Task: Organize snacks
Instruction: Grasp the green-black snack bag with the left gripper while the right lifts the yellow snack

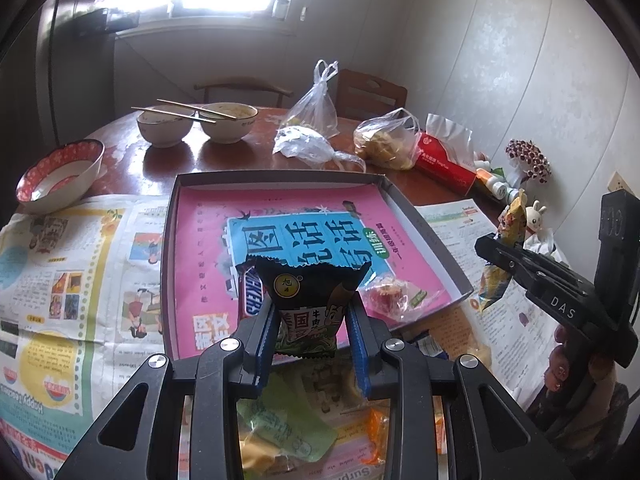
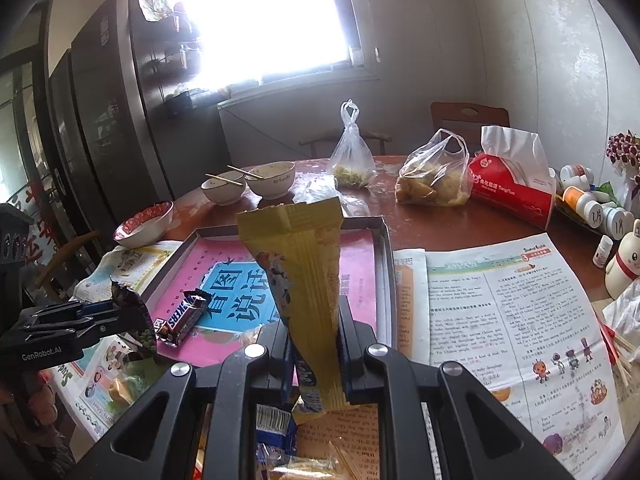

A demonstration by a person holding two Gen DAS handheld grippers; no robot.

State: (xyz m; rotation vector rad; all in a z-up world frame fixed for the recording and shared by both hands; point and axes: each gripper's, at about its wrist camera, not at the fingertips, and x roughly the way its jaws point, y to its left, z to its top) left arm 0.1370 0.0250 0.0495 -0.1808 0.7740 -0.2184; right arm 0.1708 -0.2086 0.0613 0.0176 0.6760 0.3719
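Looking through the left wrist view, I see my left tool (image 1: 310, 326) pinching a dark beef snack packet (image 1: 310, 300), held upright above the near edge of the shallow box (image 1: 424, 236) on the tabletop (image 1: 224, 160). Inside the box, a Snickers bar (image 1: 251, 294) and a clear-wrapped sweet (image 1: 386, 296) lie on the pink book that lines it. More loose snacks (image 1: 280, 428) lie on the newspaper under my tool, not yet sorted.

Through the right wrist view, my right tool (image 2: 314, 344) is clamped on a tall yellow snack bag (image 2: 300, 280), upright over the box's near side. A blue wrapper (image 2: 274, 436) and other packets sit below it on the newspaper (image 2: 500, 320).

My judgement: the task is early, with two items boxed, two in hand awaiting placement and several left outside.
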